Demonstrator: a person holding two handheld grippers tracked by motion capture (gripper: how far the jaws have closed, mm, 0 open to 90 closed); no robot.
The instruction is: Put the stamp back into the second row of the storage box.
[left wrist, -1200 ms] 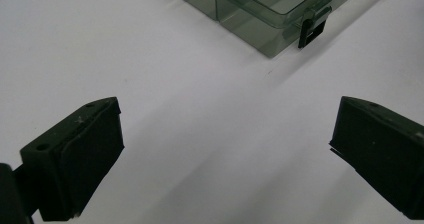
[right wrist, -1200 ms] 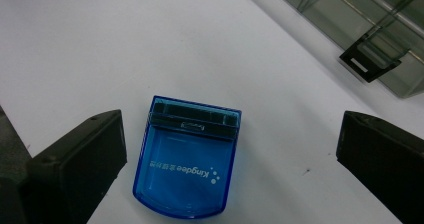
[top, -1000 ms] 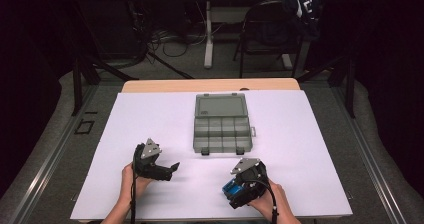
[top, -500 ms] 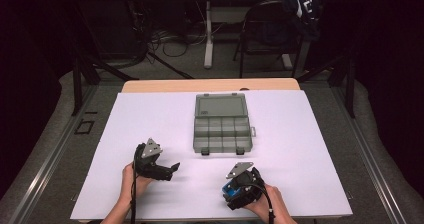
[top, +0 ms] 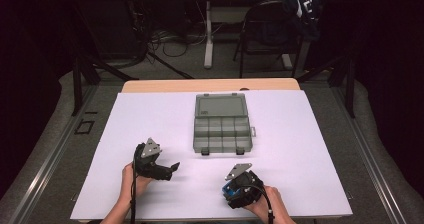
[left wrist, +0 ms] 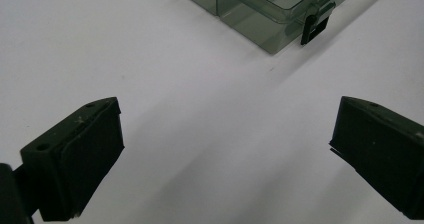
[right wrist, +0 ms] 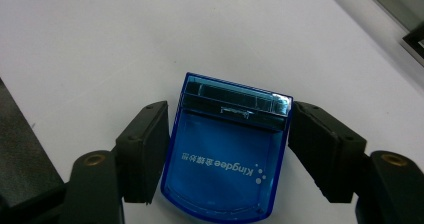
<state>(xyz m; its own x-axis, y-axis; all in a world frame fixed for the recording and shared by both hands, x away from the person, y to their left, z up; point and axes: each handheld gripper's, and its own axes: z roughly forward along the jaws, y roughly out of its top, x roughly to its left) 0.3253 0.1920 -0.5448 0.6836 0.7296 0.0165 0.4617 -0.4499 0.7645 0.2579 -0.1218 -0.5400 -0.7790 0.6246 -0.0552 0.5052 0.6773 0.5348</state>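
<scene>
One blue case, printed "Kingdee", lay on the white tabletop near the compartment box, between the right gripper jaws just closing. Left gripper jaws stood apart, empty.

A big white sheet covers the table. A strip of brown table top shows at the far edge. Past the table, the floor is grey. A chair with dark cloth hanging on its back stands there. A white desk leg stands beside the chair, and black cables lie on the floor. A small black square sits on the floor left of the table.
</scene>
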